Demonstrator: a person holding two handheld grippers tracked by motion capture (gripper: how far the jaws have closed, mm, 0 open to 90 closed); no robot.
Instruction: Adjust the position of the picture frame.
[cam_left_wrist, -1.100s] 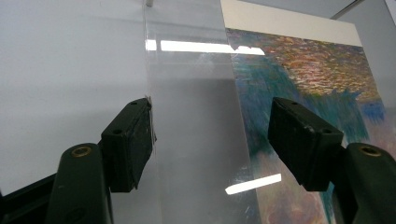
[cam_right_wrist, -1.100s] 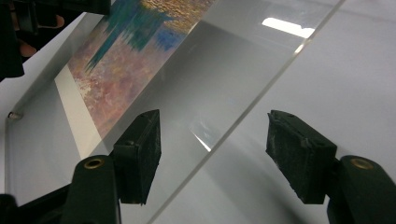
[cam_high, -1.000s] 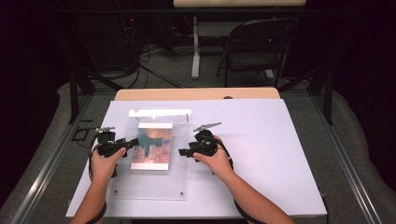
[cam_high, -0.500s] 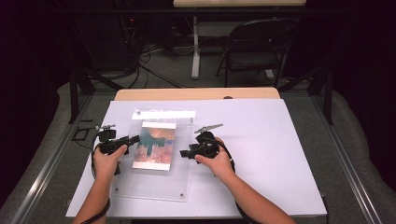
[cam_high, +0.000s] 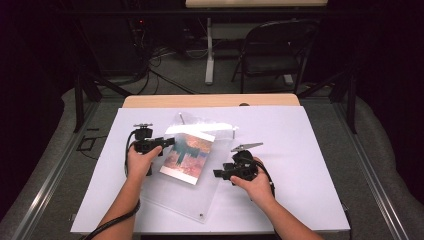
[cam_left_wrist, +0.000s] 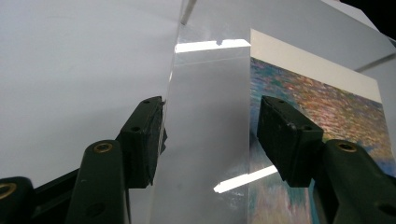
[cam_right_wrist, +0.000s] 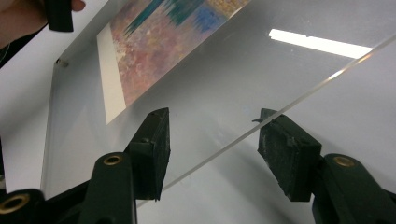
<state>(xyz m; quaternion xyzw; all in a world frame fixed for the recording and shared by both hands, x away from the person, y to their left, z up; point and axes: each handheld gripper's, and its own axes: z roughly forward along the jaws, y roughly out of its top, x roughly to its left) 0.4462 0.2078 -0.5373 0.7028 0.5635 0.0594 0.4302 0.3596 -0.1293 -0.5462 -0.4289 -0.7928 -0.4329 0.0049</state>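
A clear acrylic panel (cam_high: 200, 200) with a colourful picture (cam_high: 187, 157) inside lies askew on the white table (cam_high: 300, 165). My left gripper (cam_high: 170, 142) reaches in at the panel's upper left edge. In the left gripper view, the left gripper (cam_left_wrist: 210, 135) straddles the panel (cam_left_wrist: 205, 93) edge: one pad sits at the edge and the other over the picture (cam_left_wrist: 327, 102). My right gripper (cam_high: 216, 174) is at the right edge. In the right gripper view, the panel (cam_right_wrist: 233, 70) edge runs slantwise between the right gripper (cam_right_wrist: 212, 140) jaws. Both pairs of jaws have just been closing and stand wide apart.
A wooden board (cam_high: 210, 100) lies along the table's far edge. Behind it on the floor are a folding chair (cam_high: 277, 47), a table leg (cam_high: 210, 55) and cables (cam_high: 165, 60). Metal rails run along both sides of the table.
The panel has turned clockwise on the table. My left hand has moved away from the person and my right hand back toward the person, each staying at its edge of the panel.
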